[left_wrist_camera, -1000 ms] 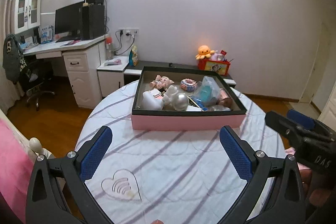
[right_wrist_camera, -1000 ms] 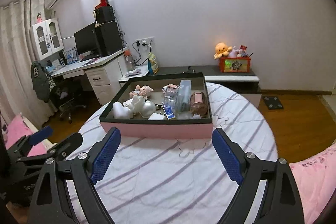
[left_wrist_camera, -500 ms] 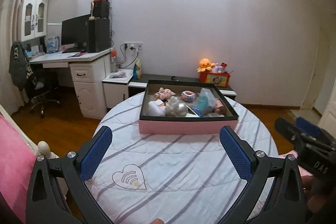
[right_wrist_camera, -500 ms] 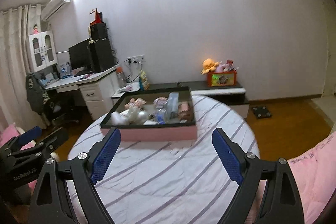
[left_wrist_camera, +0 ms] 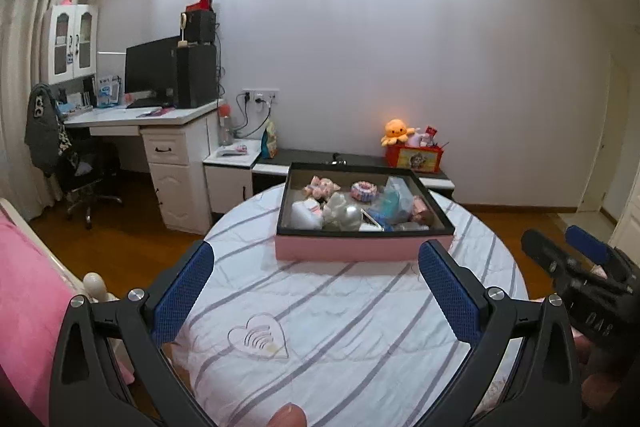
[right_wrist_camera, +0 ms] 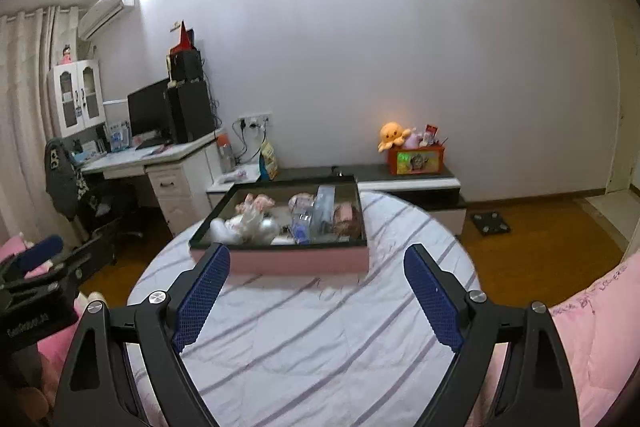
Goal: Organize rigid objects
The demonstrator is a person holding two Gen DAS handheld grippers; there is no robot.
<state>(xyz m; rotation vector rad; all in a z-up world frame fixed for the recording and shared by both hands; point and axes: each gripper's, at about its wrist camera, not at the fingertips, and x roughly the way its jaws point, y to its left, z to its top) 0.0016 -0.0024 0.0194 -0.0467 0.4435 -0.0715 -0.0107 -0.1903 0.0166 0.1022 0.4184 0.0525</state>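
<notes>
Both tools drawn back, pink box point(left_wrist_camera: 362, 251) well ahead, jaws wide

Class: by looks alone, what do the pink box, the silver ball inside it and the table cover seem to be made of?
Box: likely cardboard, matte pink sides, black rim, crisp flat edges.
Ball: glossy, with bright highlights; metal or chromed plastic, can't tell.
Cover: striped fabric, creased and puckered.
</notes>
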